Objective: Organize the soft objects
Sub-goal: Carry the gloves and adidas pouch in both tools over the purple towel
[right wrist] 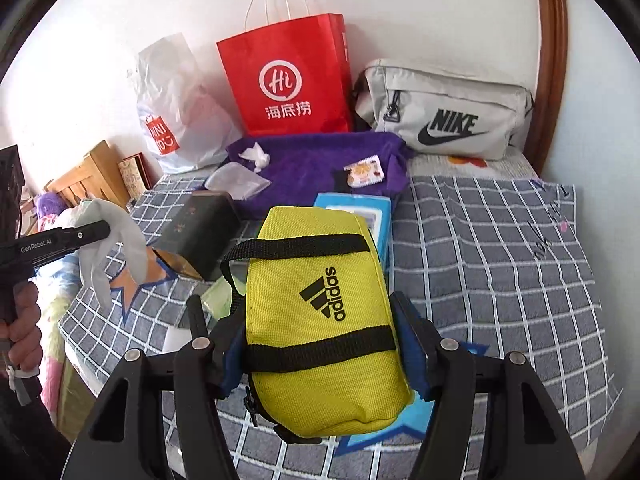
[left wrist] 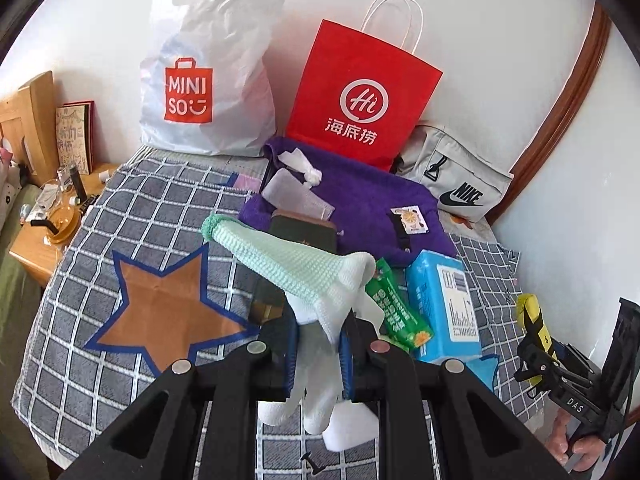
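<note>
**Lifting two soft items clear of the bed**

Gripping a white and mint knitted glove (left wrist: pixel 316 292), the left hand-held gripper (left wrist: pixel 320 344) has its jaws nearly together, pinching the cuff so the fingers dangle toward the lower centre of the frame. The right hand-held gripper (right wrist: pixel 320 344) clamps a yellow pouch (right wrist: pixel 320 320) across its width, jaws moderately spread because the pouch is bulky. Both items hang above the checked bedspread (right wrist: pixel 500 260), probably so they can be carried off for sorting. At the top of the frame a red paper bag (right wrist: pixel 288 80), a white plastic bag (left wrist: pixel 208 68) and a grey waist bag (right wrist: pixel 448 108) stand against the wall, likely destinations.
</note>
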`<state>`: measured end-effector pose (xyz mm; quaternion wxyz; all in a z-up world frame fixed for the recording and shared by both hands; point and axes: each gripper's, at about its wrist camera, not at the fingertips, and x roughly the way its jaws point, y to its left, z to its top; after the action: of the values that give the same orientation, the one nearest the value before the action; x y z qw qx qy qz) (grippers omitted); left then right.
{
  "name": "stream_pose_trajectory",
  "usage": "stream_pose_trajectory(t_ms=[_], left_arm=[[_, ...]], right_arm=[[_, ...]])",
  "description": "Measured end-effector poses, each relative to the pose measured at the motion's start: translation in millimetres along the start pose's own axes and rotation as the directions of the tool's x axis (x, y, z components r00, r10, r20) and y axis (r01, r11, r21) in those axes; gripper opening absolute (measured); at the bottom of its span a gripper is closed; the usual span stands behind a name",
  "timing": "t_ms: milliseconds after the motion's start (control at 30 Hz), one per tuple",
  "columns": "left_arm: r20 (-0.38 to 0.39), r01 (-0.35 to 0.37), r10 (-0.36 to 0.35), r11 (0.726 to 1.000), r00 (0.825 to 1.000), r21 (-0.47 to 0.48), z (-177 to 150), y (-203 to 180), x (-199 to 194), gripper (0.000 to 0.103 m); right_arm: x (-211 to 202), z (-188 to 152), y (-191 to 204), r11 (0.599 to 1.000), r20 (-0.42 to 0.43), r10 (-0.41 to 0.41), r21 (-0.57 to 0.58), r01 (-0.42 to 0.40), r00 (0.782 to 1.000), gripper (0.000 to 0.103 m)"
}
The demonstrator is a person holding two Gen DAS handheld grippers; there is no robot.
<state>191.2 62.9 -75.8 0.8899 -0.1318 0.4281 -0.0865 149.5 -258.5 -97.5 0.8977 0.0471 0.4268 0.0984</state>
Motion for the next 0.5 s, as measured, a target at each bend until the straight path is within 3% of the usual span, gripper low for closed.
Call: stream_pose_trajectory(t_ms=[500], left_arm=[[0.006,-0.009,0.009,1.0,1.0,0.011,66,-2,40,0.017]], right_arm=[[43,83,-9,0.999,0.053,-0.01,-0.044,0.013,0.999,0.064]])
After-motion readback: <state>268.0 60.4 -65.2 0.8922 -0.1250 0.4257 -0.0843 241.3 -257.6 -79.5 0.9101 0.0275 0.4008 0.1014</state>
